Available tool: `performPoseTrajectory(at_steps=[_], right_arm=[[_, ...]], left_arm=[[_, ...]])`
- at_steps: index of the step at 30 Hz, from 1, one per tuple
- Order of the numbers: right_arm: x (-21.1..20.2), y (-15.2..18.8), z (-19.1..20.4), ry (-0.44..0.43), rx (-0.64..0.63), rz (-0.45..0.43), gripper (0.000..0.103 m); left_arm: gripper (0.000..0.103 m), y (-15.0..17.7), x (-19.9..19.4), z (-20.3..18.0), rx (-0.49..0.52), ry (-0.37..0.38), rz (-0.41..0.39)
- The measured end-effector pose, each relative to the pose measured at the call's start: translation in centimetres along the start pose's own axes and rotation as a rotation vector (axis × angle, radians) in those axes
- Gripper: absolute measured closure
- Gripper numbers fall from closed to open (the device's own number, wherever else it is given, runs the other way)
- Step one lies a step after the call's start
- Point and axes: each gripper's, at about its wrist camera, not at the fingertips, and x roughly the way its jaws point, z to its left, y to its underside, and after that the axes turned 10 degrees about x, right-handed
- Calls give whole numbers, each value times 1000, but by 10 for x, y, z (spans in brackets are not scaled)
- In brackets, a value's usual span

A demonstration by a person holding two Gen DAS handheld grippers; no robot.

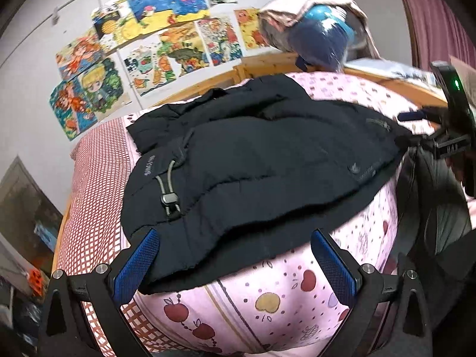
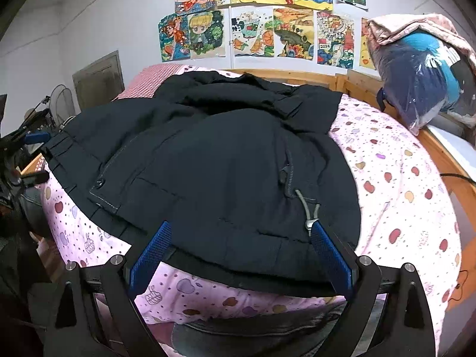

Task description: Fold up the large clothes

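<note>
A black puffer jacket [image 1: 261, 154] lies spread across the bed, its hem toward me. A grey drawcord with a toggle [image 1: 169, 196] sits on its near corner. My left gripper [image 1: 235, 233] is open, its blue pads [image 1: 139, 261] straddling the jacket's hem without pinching it. In the right wrist view the same jacket [image 2: 214, 163] fills the middle. My right gripper [image 2: 241, 225] is open over the hem, and its right pad [image 2: 327, 253] is beside the drawcord toggle [image 2: 309, 223]. Neither gripper holds cloth.
The bed has a pink apple-print sheet [image 2: 395, 184] and a wooden frame [image 2: 446, 154]. A plastic bag of blue clothes [image 2: 422, 80] rests on the frame at the far right. A red checked cover [image 1: 95, 184] lies at the left. Drawings [image 2: 261, 29] hang on the wall.
</note>
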Motion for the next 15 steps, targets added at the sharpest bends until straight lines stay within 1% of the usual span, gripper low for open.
performPoseTrajectory(at_steps=[4,6,9,10,12,15], right_arm=[[10,4,6,-3,-16,28,11],[16,7,9,2,-46,62,11],[23,13,18,-16,-124,125,11],[23,14,22,-9,-150,136,11],[26,20,32,39,-230,150,11],[32,28,41,86,-305,168,11]], left_arm=[[0,2,6,-7,36,-1,19],[0,4,9,-11,42,-7,28],[0,6,14,-13,34,-20,33],[0,6,15,-13,30,-24,34],[0,8,20,-13,22,-27,37],[0,11,24,-17,24,-42,40]])
